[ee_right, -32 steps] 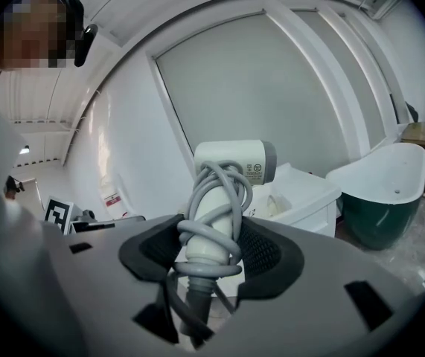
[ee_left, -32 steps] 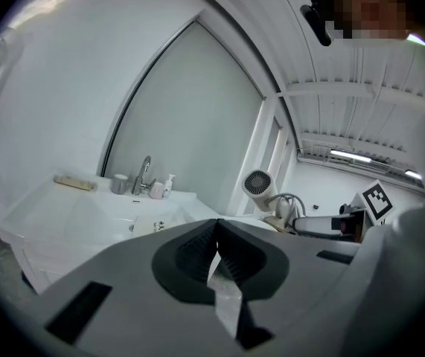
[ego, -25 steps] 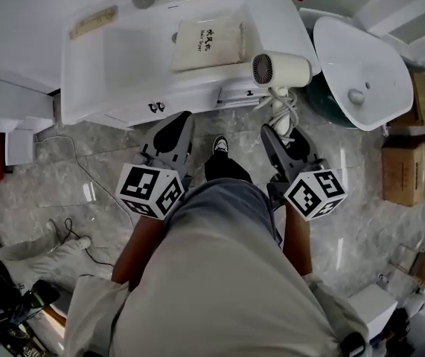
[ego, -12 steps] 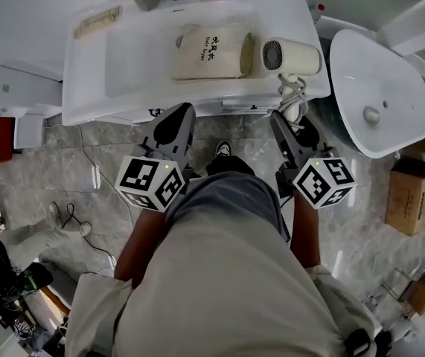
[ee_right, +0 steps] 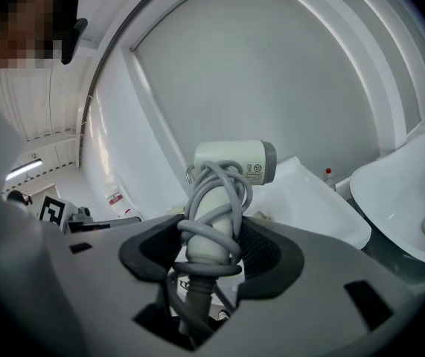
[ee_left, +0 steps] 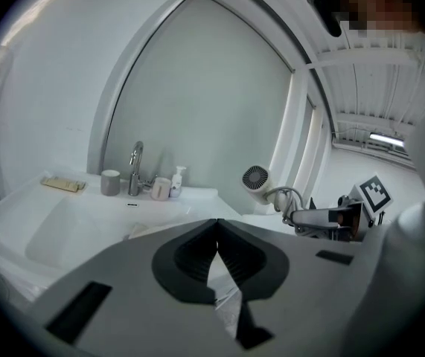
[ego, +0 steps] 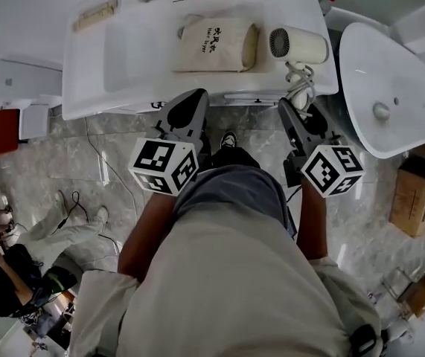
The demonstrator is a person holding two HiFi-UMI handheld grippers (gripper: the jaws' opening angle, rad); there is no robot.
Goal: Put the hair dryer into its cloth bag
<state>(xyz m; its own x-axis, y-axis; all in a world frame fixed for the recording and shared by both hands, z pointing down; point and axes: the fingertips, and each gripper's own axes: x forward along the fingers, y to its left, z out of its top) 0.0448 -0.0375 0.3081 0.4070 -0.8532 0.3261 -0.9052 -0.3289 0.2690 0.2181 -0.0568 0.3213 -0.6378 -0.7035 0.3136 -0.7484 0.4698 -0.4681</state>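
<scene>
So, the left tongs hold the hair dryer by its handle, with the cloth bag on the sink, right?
No: the right tongs hold the hair dryer by its handle (right gripper view), with the cloth bag on the sink.

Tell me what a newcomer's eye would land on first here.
The white hair dryer, cord coiled round its handle, stands clamped in the right gripper above the right end of the washstand. Left of it a beige cloth bag lies on that washstand; the left gripper is shut on nothing.
</scene>
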